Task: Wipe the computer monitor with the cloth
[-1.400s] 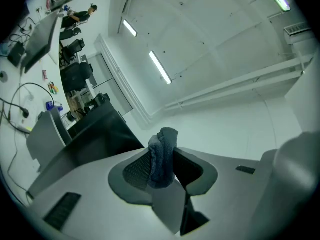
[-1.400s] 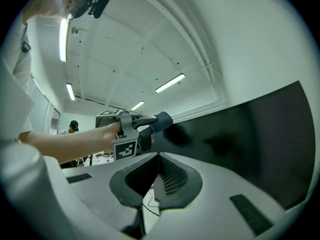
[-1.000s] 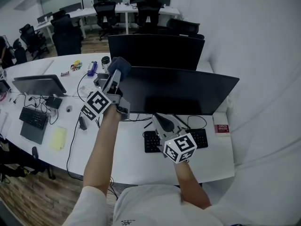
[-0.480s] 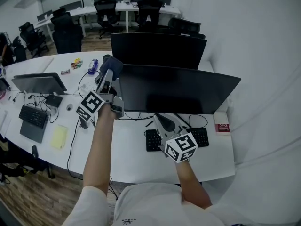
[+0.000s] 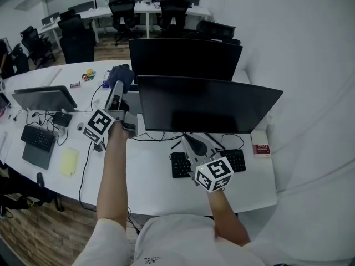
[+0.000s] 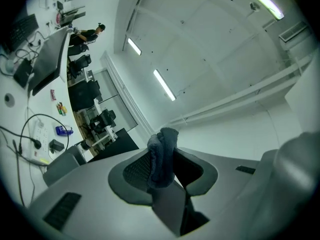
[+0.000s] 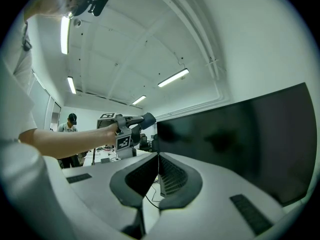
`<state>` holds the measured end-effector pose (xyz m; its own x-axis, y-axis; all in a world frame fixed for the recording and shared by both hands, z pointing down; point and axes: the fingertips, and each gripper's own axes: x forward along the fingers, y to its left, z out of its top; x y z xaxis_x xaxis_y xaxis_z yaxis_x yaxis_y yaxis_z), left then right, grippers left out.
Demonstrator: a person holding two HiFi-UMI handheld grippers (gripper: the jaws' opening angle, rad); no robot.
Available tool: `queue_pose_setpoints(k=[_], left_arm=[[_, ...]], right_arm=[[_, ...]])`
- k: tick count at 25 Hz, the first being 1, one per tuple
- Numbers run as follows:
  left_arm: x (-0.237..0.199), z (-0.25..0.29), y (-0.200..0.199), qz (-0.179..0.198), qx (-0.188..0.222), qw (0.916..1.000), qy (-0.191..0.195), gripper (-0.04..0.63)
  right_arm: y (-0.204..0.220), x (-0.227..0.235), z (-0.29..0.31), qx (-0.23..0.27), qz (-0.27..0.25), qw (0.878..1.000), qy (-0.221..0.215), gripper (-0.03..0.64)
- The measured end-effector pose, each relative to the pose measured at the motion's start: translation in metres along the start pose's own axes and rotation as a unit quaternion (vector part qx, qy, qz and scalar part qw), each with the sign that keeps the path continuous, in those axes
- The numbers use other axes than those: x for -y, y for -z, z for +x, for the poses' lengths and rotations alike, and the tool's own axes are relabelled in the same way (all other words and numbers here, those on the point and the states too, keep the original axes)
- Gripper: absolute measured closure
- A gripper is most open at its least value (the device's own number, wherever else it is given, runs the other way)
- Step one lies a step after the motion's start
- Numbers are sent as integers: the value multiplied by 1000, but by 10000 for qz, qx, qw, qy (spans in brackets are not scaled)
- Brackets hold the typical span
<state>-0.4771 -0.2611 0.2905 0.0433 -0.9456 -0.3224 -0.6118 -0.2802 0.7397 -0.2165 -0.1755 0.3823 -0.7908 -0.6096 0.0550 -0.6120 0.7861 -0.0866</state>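
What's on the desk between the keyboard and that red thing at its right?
Nothing: head view shows bare white desk between keyboard and red thing.

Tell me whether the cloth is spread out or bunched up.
Bunched up: the cloth sits as a crumpled wad clamped in the left hand-held gripper.

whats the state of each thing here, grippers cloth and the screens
left gripper: shut on the cloth, raised near the front monitor's upper left corner
cloth: bunched, pinched between the jaws, beside the screen's edge
right gripper: shut, empty, low over the desk
front monitor: upright, screen dark
rear monitor: upright, screen dark
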Motion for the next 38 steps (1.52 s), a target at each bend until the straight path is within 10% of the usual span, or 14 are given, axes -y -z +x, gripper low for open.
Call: queue_pose_setpoints(k=[10,24,38], left_arm=[[-11,3,34,1747,-542,9824,-374,466],[-21,-61,68,1899,-846,9766,-548,466],[71,-161,169,1909,-1555,9688,-283,465]], right_arm=[[6,2,-5,-83,-30,10000,33,597],[24,8,-51,-308,-7,9990,323,597],[23,32,-172,-36,187,9988,441,597]])
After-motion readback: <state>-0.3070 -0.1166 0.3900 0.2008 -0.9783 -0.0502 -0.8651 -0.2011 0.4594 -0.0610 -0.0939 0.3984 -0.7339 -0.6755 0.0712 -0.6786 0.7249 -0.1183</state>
